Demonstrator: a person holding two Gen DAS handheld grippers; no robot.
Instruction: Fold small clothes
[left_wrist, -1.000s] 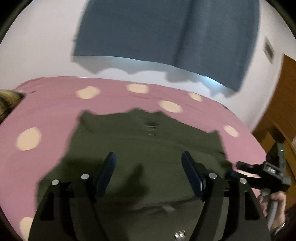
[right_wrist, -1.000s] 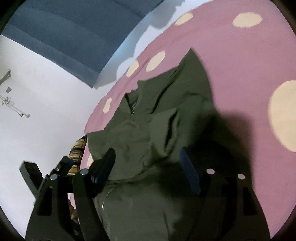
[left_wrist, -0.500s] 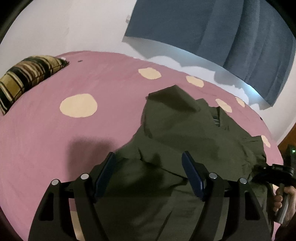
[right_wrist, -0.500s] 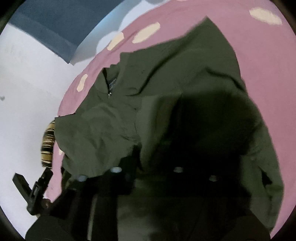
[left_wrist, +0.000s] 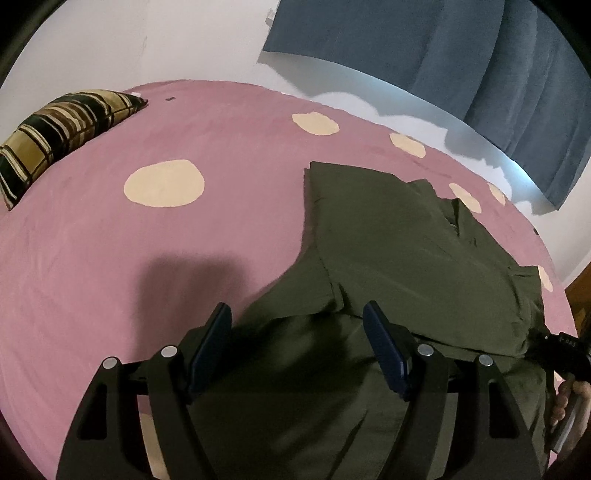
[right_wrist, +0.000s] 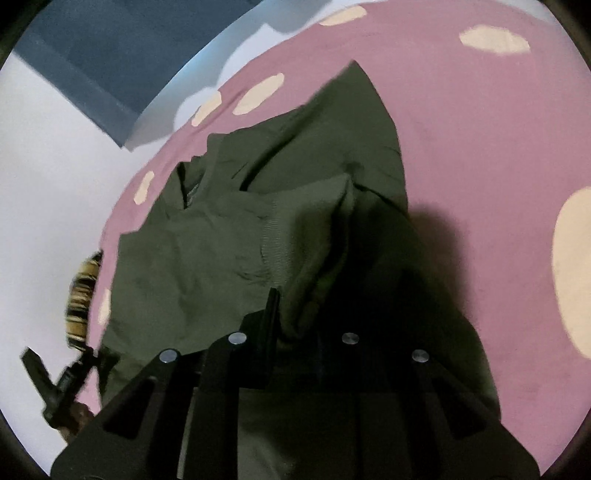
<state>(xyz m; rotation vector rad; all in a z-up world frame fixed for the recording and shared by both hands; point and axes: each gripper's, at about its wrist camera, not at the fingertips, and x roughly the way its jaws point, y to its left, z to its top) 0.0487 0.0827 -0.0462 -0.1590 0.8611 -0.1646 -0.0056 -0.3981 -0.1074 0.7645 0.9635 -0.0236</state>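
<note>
An olive green jacket (left_wrist: 399, 258) lies spread on a pink bedspread with cream dots (left_wrist: 147, 240). My left gripper (left_wrist: 297, 345) is open, its blue-padded fingers (left_wrist: 384, 343) astride the jacket's left side near a sleeve fold. My right gripper (right_wrist: 291, 317) is shut on a bunched fold of the jacket (right_wrist: 229, 236) near its ribbed cuff (right_wrist: 277, 243); its right finger is hidden by cloth and shadow. The right gripper also shows at the left wrist view's right edge (left_wrist: 561, 354), at the jacket's right side.
A striped brown and black pillow (left_wrist: 62, 129) lies at the bed's far left. A blue curtain (left_wrist: 461, 62) hangs on the white wall behind the bed. The left gripper and hand show at the right wrist view's lower left (right_wrist: 59, 380).
My right gripper has gone from open to shut on the jacket fold and lifts it. My left gripper swung left along the jacket and stays open.
</note>
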